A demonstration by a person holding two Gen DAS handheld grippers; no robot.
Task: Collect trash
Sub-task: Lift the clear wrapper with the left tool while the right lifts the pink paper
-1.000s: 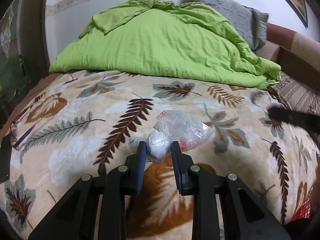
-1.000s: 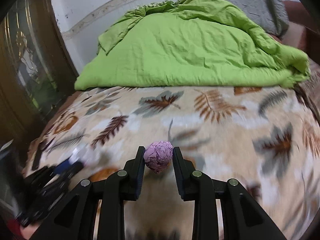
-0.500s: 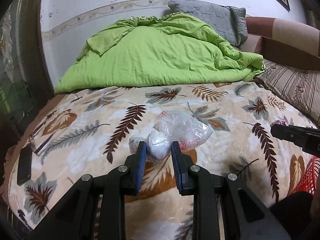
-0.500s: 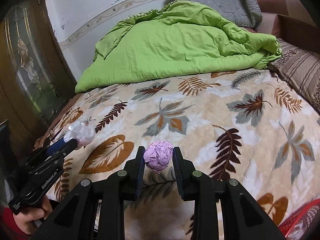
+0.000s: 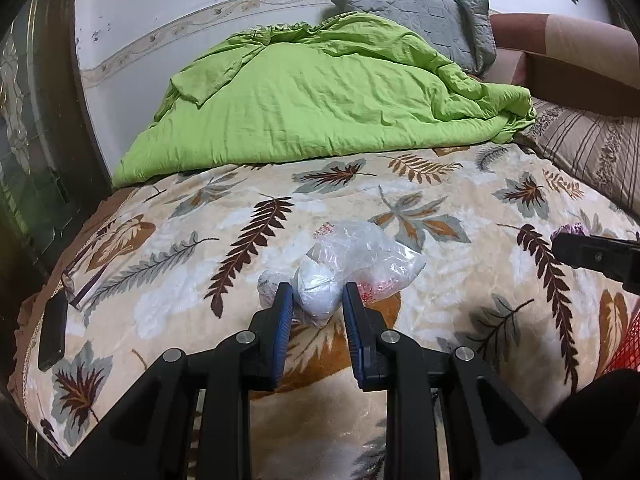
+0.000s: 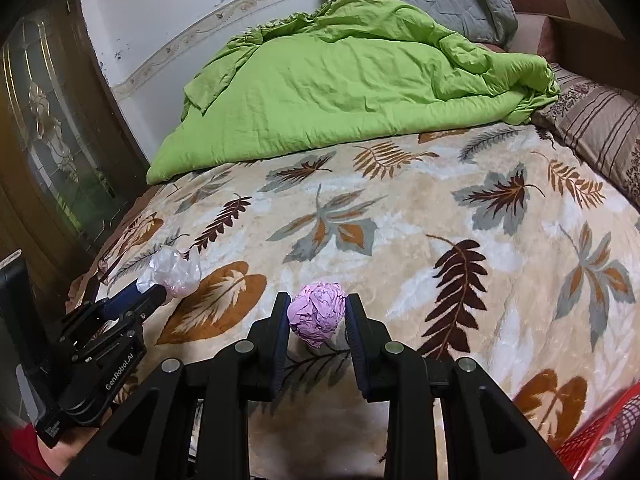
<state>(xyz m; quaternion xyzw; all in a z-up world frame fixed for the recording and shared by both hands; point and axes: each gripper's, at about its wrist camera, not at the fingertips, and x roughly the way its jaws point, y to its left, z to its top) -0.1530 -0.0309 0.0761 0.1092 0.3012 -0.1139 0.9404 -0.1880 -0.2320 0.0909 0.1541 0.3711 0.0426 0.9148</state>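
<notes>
My left gripper (image 5: 316,304) is shut on a crumpled clear plastic bag (image 5: 360,256) and holds it above the leaf-patterned blanket (image 5: 200,248). The bag also shows in the right wrist view (image 6: 174,270), at the tip of the left gripper (image 6: 150,290). My right gripper (image 6: 318,312) is shut on a crumpled ball of pink paper (image 6: 318,314), held above the blanket (image 6: 400,240). The right gripper shows at the right edge of the left wrist view (image 5: 560,242), the pink ball (image 5: 570,230) at its tip.
A green duvet (image 5: 320,100) lies heaped across the far half of the bed, with grey (image 5: 420,12) and striped (image 5: 592,152) pillows behind and to the right. A red mesh basket (image 6: 600,436) is at the lower right. A dark phone (image 5: 52,332) lies at the bed's left edge.
Both grippers have drawn back from the bed with their trash still held. More of the blanket, the basket and the wall comes into view.
</notes>
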